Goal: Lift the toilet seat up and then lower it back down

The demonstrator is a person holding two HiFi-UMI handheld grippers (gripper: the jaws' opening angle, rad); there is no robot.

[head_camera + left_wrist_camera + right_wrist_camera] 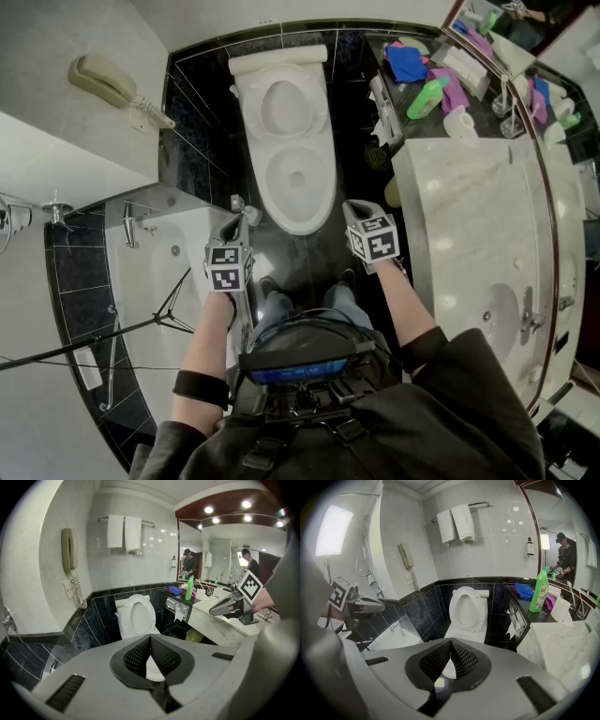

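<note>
Toilet seat (285, 105) upright behind open bowl (298, 180); left gripper (246, 213) and right gripper (353, 206) near bowl, both jaws together, empty.

White oval toilet seat (453, 607) is seen flipped up, stood almost upright and leaned back at the far end of the bowl (309, 220), which is left uncovered. It's found centre, far side.

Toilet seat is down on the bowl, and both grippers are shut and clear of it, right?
No: the seat is raised upright, not down, as the right gripper view shows. The left gripper and right gripper are shut and clear of it.
</note>
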